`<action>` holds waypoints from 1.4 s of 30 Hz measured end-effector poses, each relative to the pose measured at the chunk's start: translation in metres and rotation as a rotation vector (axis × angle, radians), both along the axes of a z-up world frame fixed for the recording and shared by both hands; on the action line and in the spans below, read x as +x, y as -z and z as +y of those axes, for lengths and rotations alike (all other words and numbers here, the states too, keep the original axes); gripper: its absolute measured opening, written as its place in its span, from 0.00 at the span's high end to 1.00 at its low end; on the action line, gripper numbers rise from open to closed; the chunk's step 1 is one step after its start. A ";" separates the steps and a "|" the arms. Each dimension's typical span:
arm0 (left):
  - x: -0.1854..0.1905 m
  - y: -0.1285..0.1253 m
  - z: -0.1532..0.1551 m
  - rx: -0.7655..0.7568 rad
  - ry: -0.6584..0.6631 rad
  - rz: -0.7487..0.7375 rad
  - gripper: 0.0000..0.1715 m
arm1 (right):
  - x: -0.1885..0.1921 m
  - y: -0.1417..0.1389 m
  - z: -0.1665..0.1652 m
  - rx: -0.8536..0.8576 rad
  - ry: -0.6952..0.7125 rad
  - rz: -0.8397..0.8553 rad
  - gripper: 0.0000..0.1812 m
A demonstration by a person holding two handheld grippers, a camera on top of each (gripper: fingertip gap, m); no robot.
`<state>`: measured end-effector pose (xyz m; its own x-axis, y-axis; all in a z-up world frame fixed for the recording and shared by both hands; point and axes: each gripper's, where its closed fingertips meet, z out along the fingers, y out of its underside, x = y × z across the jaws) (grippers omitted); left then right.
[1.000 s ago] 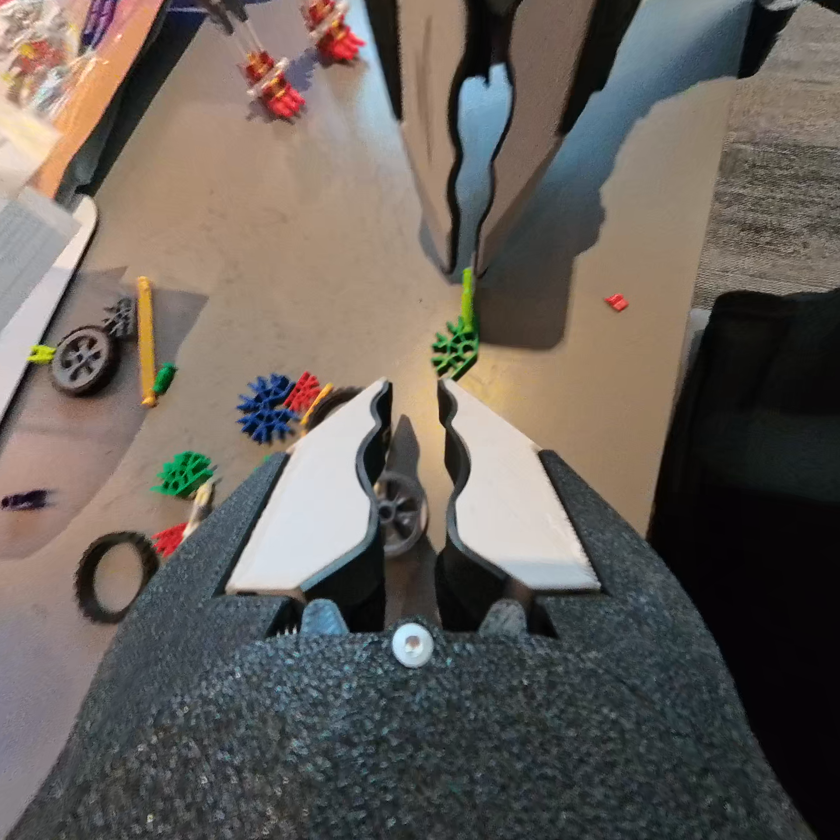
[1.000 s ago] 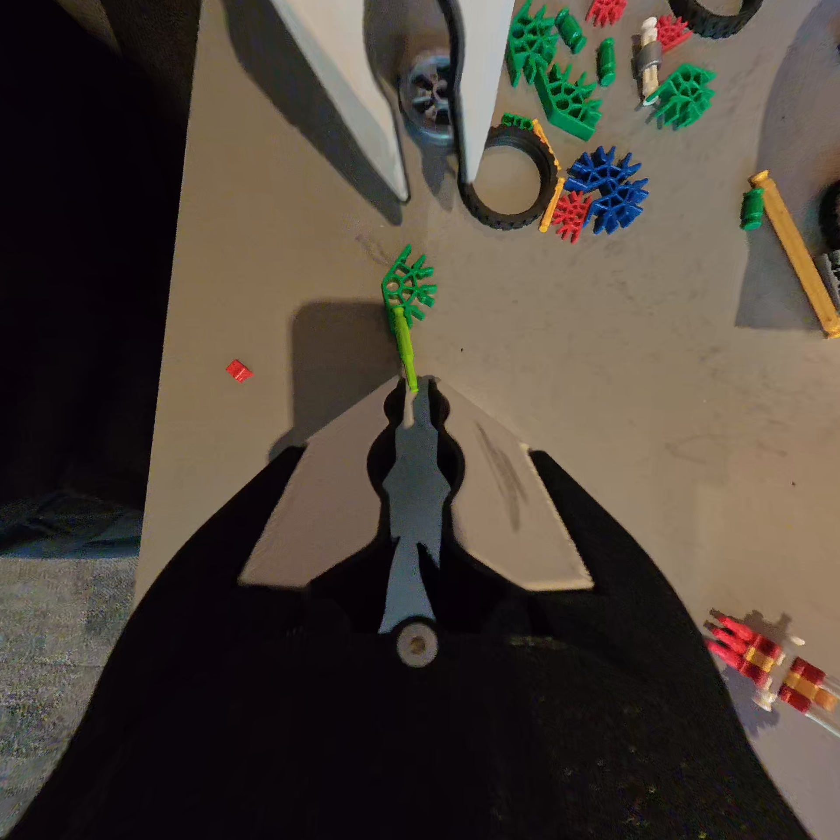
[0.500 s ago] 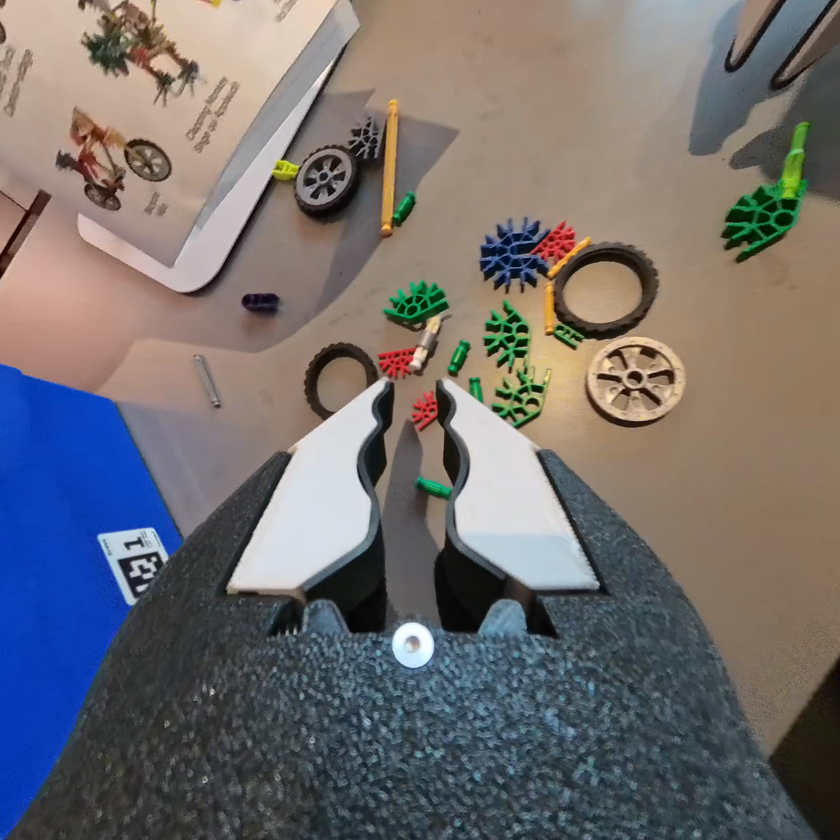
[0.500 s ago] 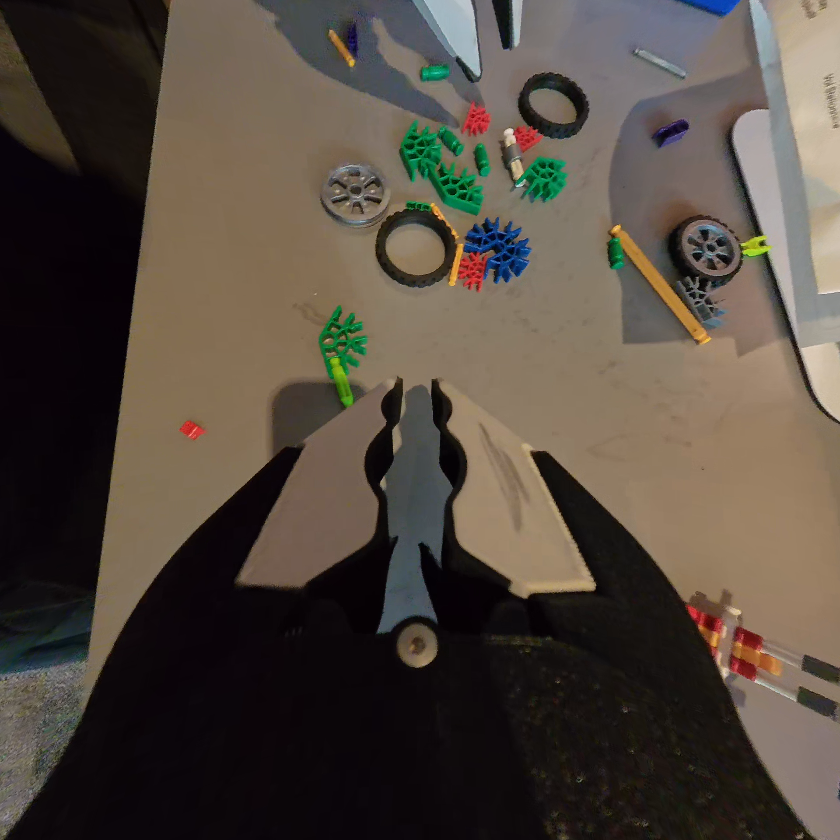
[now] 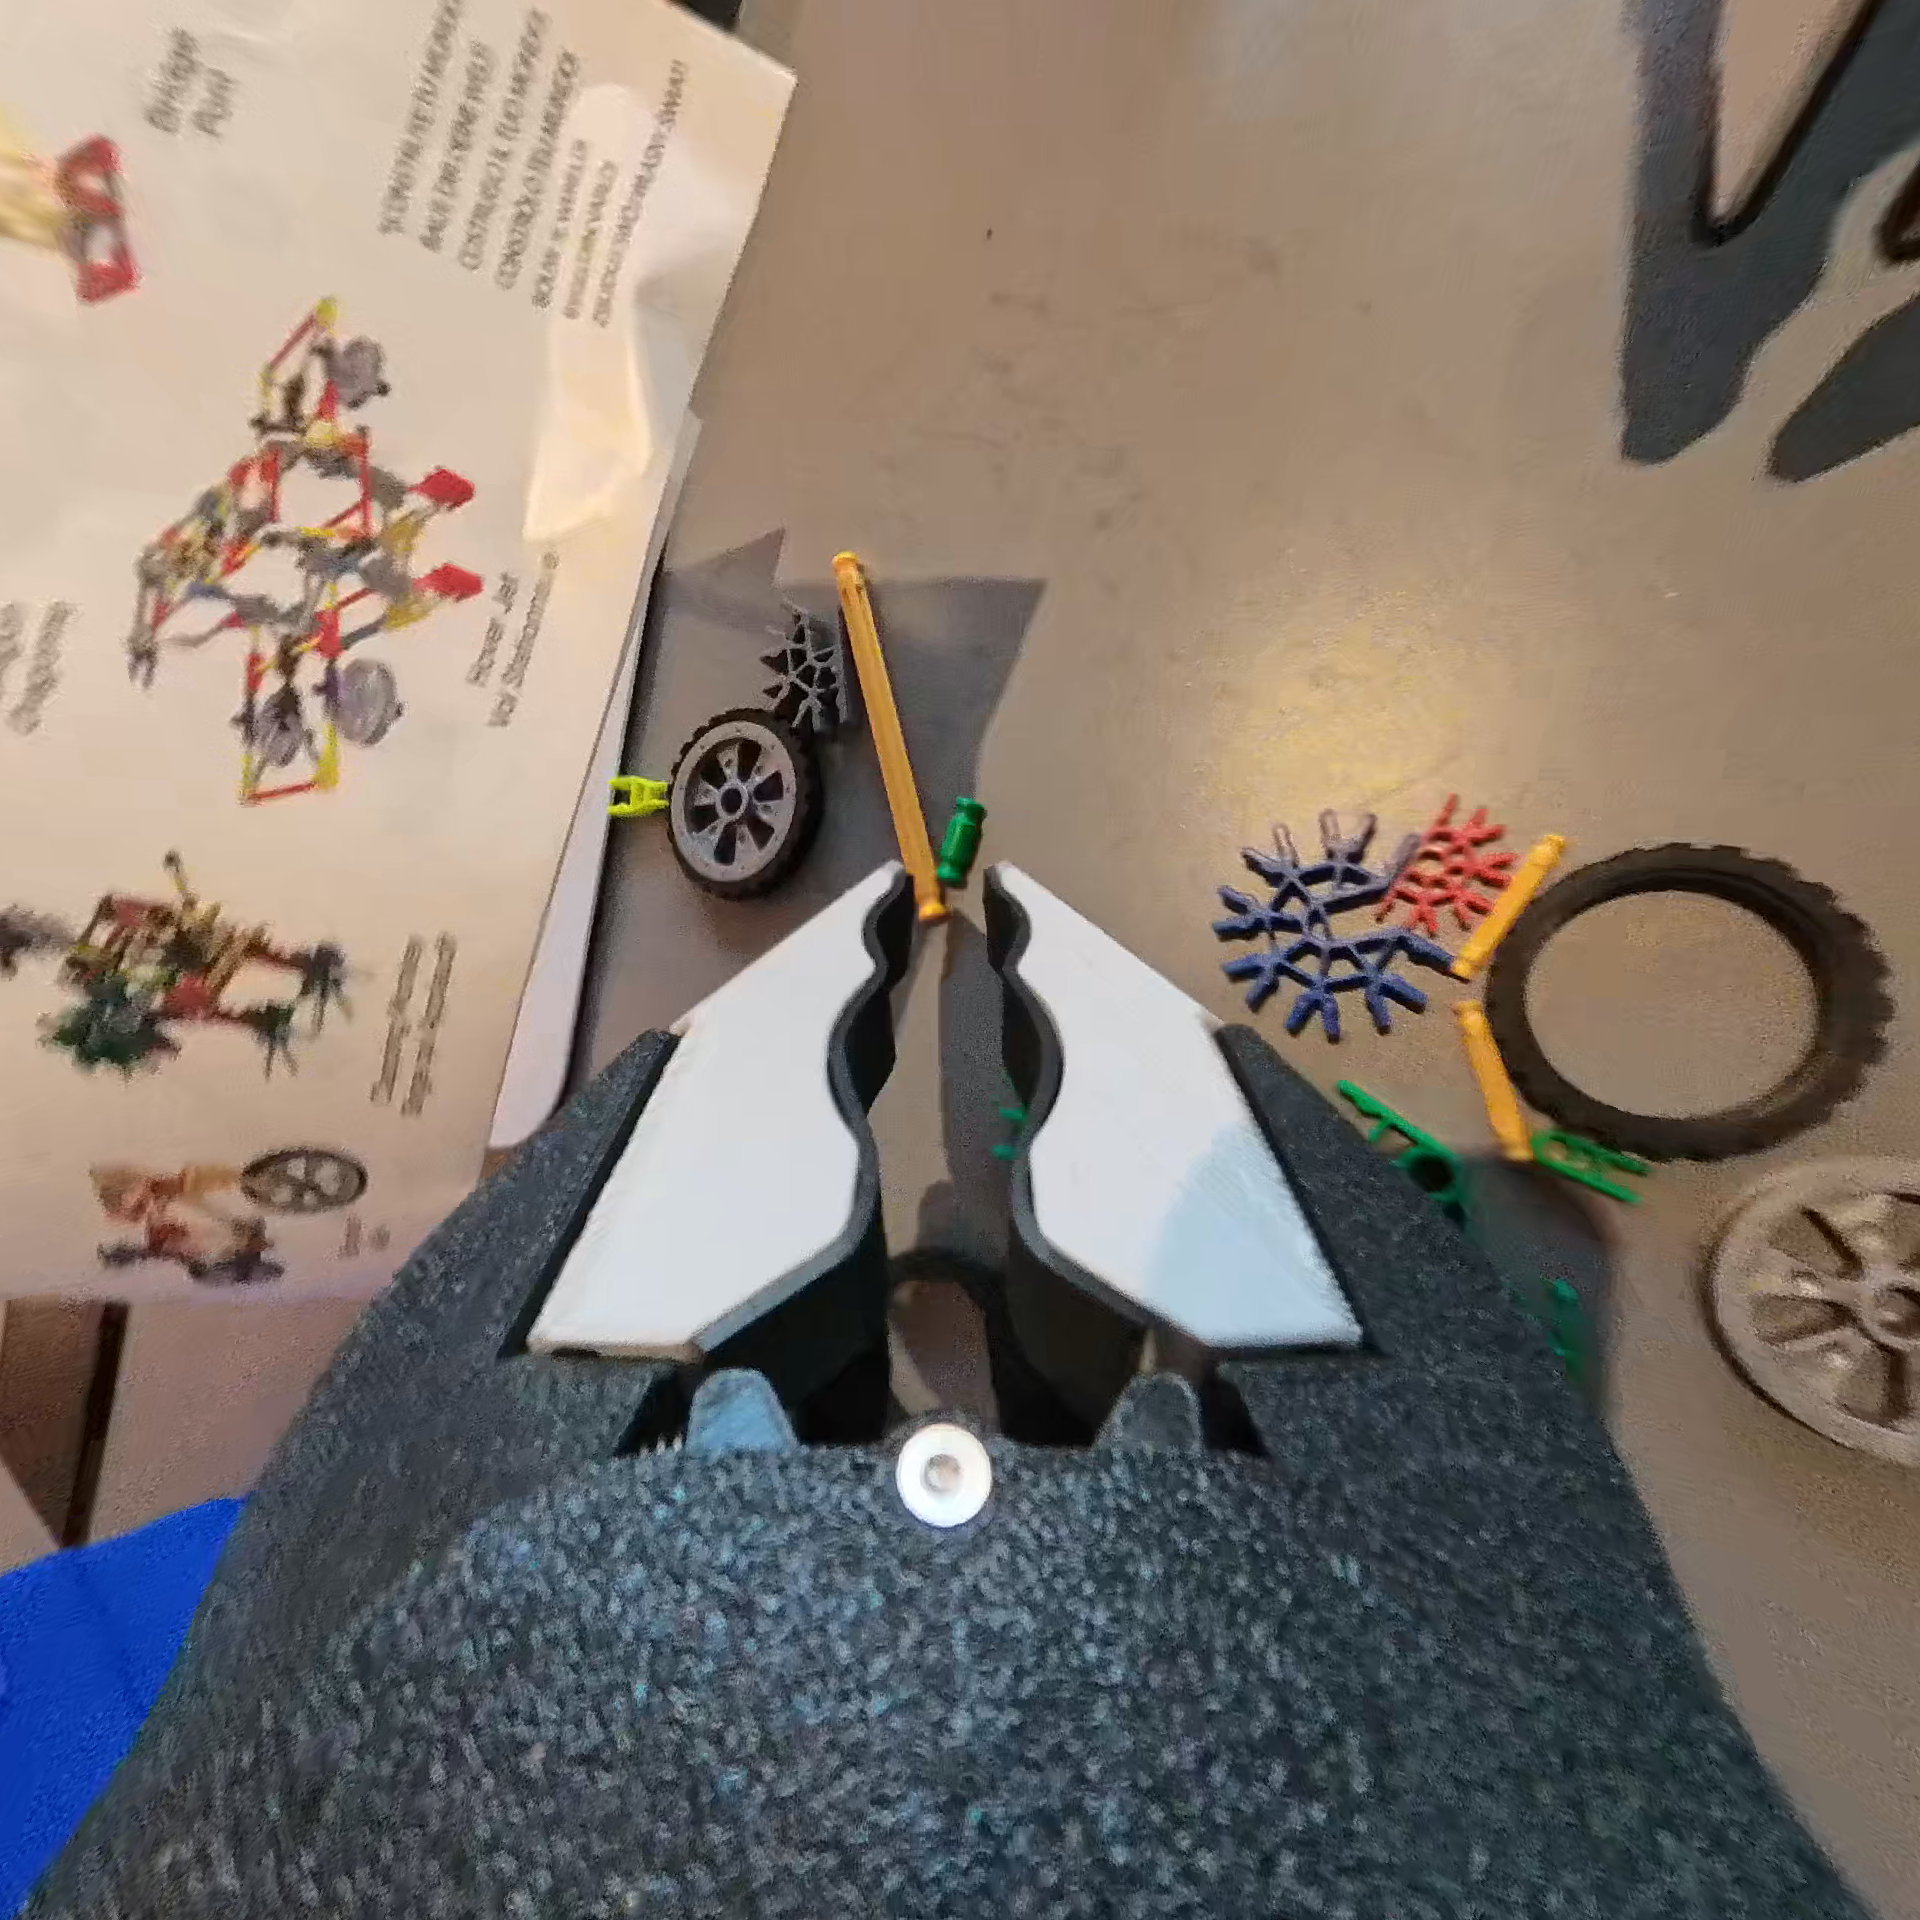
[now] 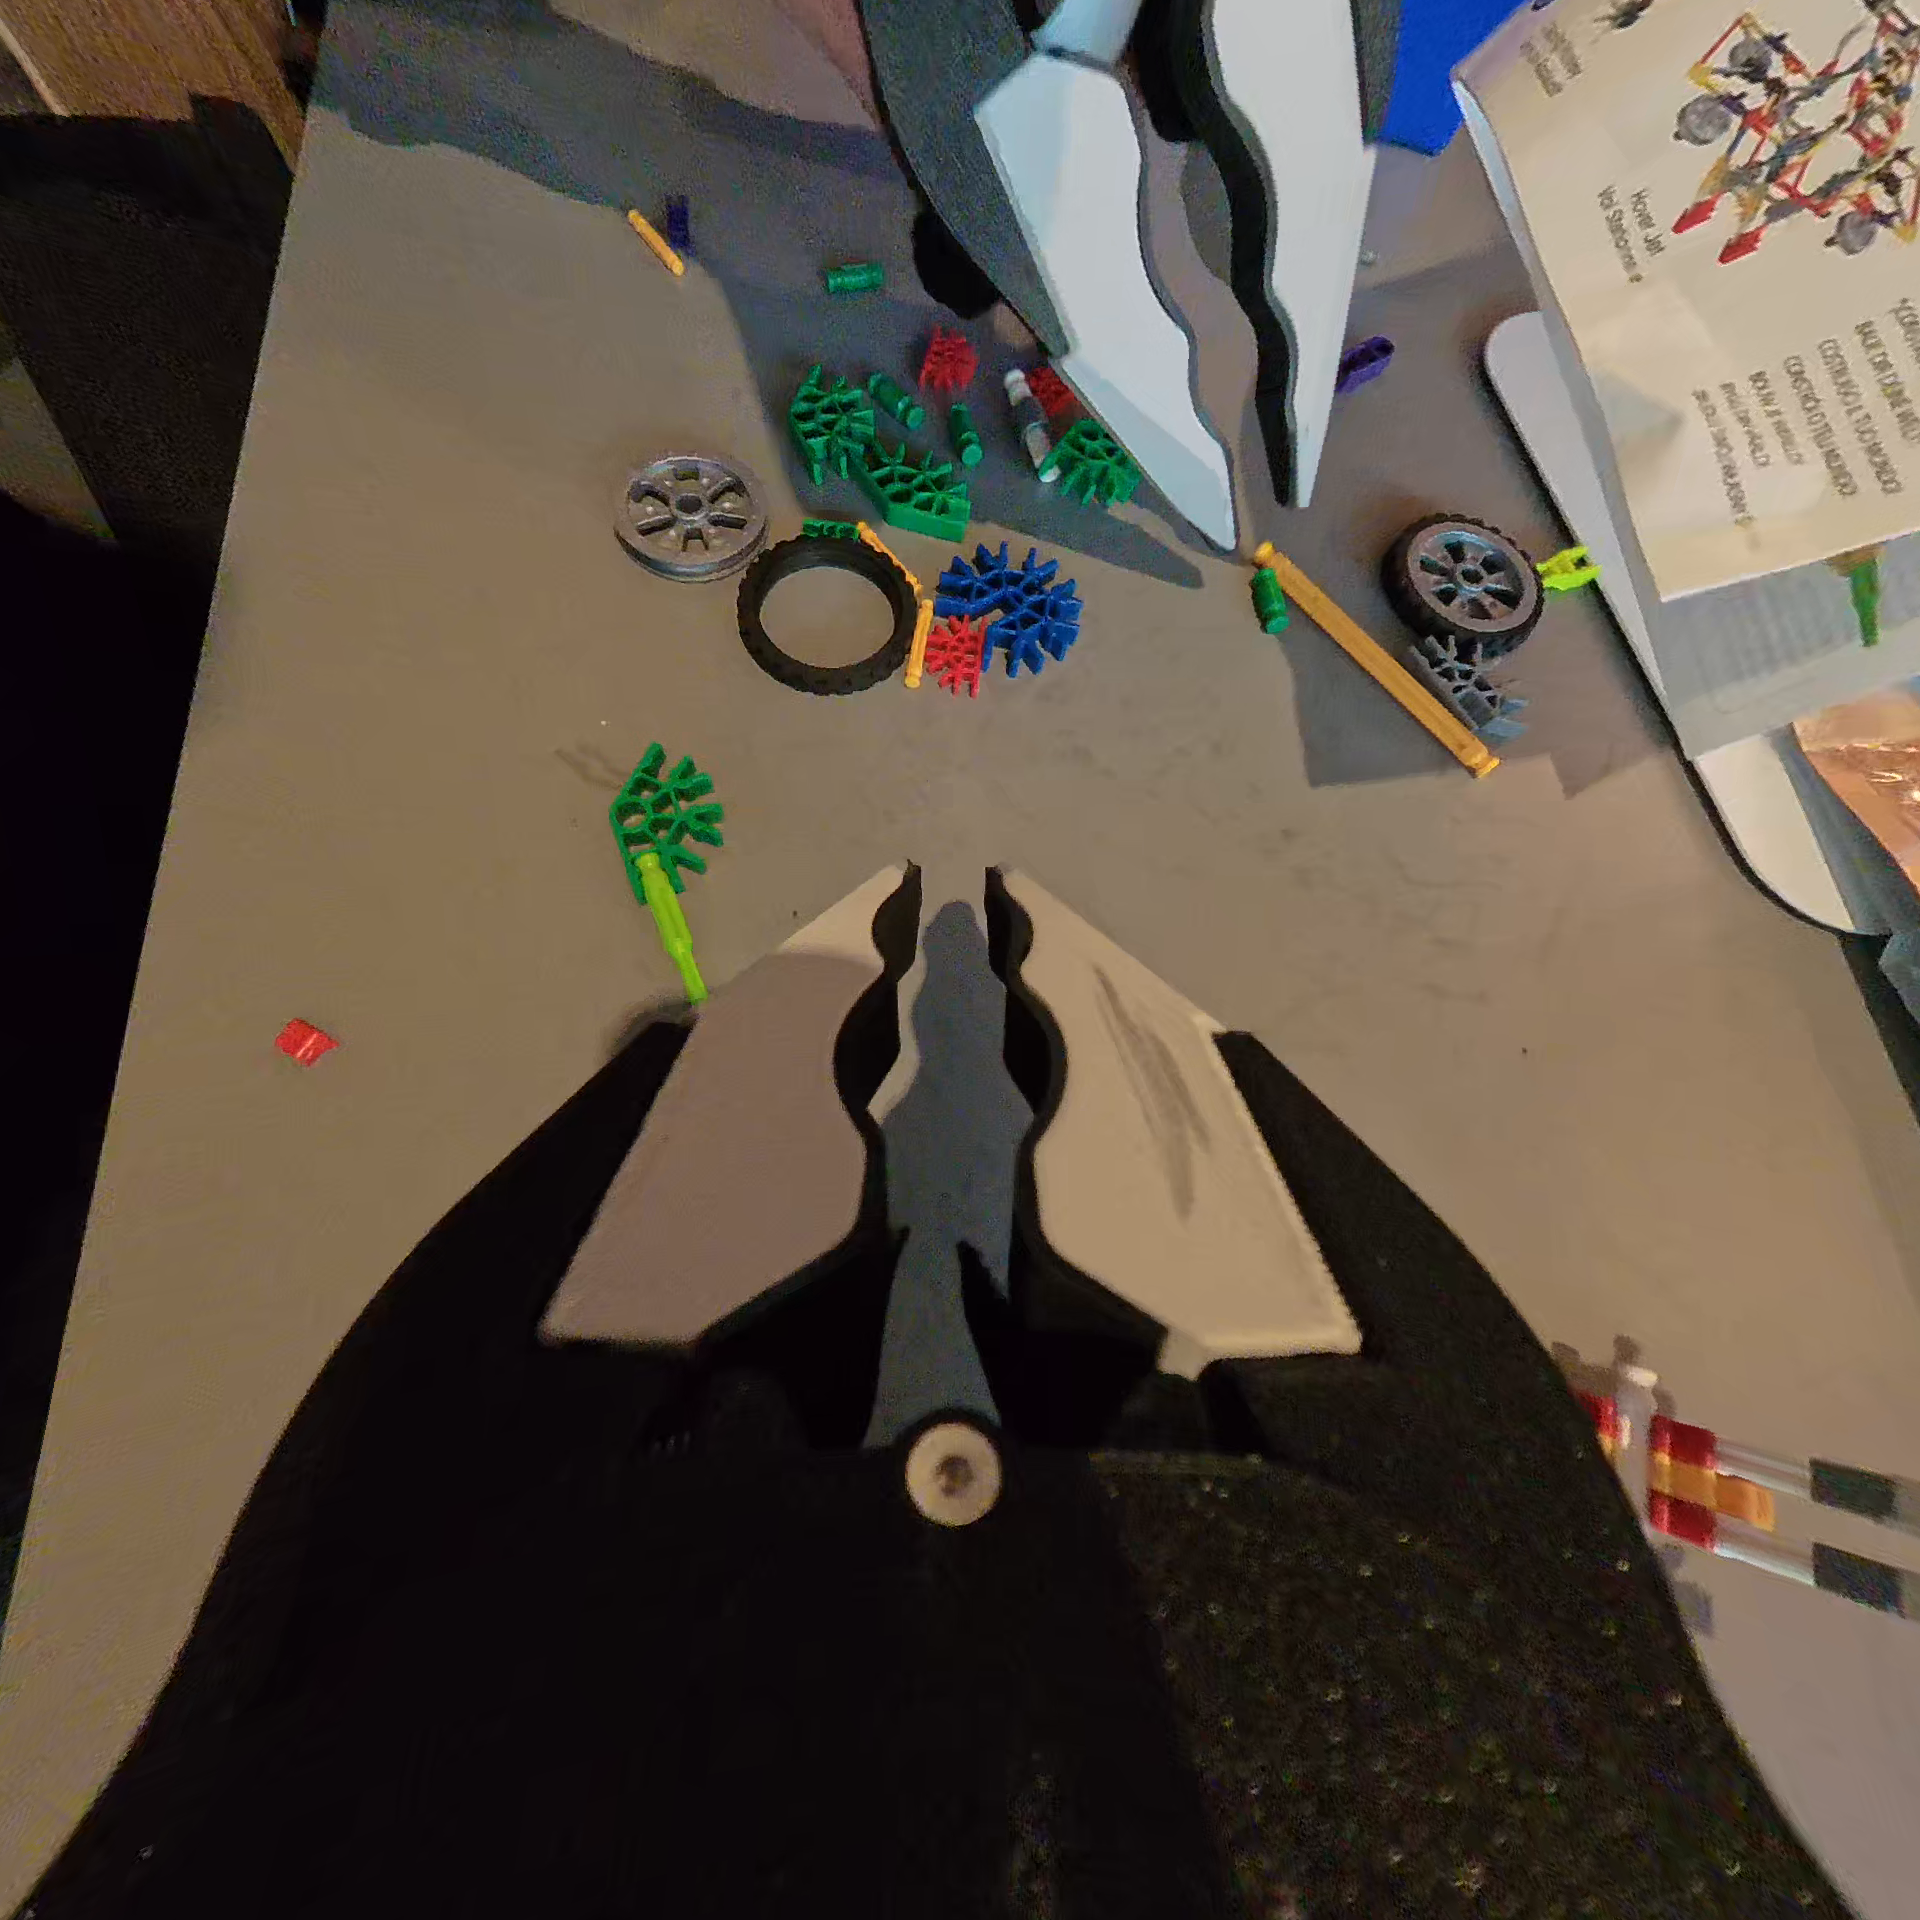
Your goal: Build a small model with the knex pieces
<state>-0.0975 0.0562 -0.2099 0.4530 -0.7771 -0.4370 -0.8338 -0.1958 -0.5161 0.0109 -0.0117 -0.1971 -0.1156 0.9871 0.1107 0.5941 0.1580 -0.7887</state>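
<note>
My left gripper (image 5: 943, 888) is open by a narrow gap and empty. Its tips hover just over the near end of a long yellow rod (image 5: 883, 727), with a small green rod (image 5: 961, 826) beside it. A tyred grey wheel (image 5: 740, 805) lies just to the left. The right wrist view shows that gripper (image 6: 1262, 509) over the same yellow rod (image 6: 1371, 655). My right gripper (image 6: 951, 878) is open by a narrow gap and empty, above bare table. A green connector (image 6: 665, 810) with a lime rod (image 6: 673, 925) lies to its left.
A loose pile of parts holds a blue snowflake connector (image 6: 1008, 608), a black tyre (image 6: 826, 613), a grey hub (image 6: 691, 514) and green connectors (image 6: 914, 488). An instruction sheet (image 5: 312, 520) lies at the left. A red chip (image 6: 304, 1041) and a red-yellow assembly (image 6: 1704, 1475) lie near the table edges. The grippers' ends are close to 12 cm from one another. To the long yellow rod (image 5: 883, 727): left tips about 4 cm, right tips about 15 cm. It is also in sight in the right wrist view (image 6: 1377, 652).
My right gripper let go of the lime rod with its green connector and drew back. My left gripper swung from the grey hub, across the parts pile, to the yellow rod.
</note>
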 end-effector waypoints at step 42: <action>0.076 -0.003 -0.118 -0.244 0.381 -0.100 0.97 | 0.036 0.015 -0.062 -0.042 -0.110 -0.086 0.98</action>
<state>-0.0217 -0.0616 -0.2069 0.1463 -0.9710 -0.1889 -0.8182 -0.0114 -0.5749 0.0468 -0.0733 -0.2124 -0.2306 0.9715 0.0541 0.6408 0.1935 -0.7429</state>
